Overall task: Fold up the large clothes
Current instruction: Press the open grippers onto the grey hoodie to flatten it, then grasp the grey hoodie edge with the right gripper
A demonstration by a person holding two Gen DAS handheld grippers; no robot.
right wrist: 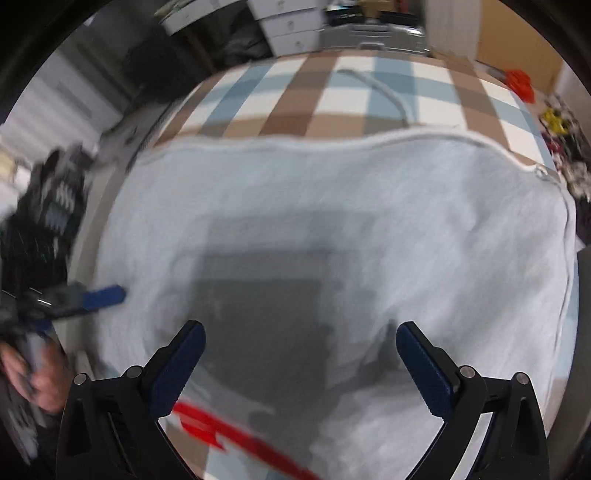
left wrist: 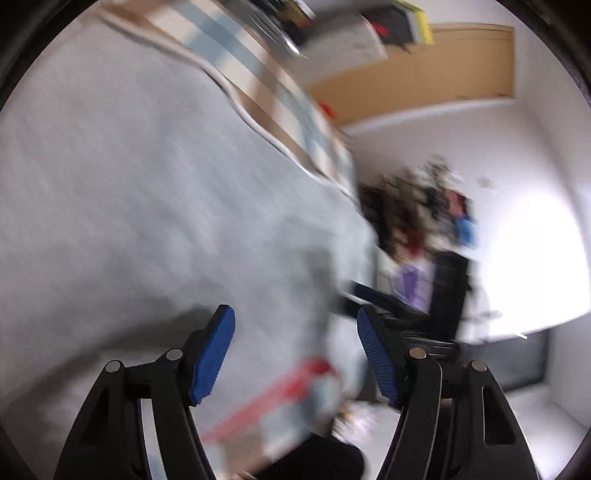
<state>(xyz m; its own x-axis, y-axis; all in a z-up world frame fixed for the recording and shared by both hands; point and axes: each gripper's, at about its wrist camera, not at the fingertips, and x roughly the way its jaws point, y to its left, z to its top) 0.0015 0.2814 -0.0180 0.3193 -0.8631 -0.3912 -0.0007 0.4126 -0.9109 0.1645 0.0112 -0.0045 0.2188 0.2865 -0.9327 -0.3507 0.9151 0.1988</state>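
Observation:
A large pale grey-blue garment (right wrist: 369,221) lies spread flat on a checked cover, its white-edged hem (right wrist: 332,142) at the far side. A red marking (right wrist: 221,428) shows on the cloth close to me. My right gripper (right wrist: 301,328) hangs open over the middle of the garment, pointing steeply down, with nothing between its fingers. My left gripper (left wrist: 295,321) is open too, above the garment (left wrist: 147,203) near its right edge, with the red marking (left wrist: 280,391) beneath it. In the right wrist view one blue finger (right wrist: 103,295) of the left gripper reaches over the garment's left edge, a hand (right wrist: 40,376) behind it. Both views are blurred.
The blue, brown and white checked cover (right wrist: 295,96) lies bare beyond the garment. White drawers (right wrist: 291,26) and boxes stand behind it. A red thing (right wrist: 519,83) sits at the far right corner. In the left wrist view a dark cluttered stand (left wrist: 424,221) and a bright window (left wrist: 535,258) are at the right.

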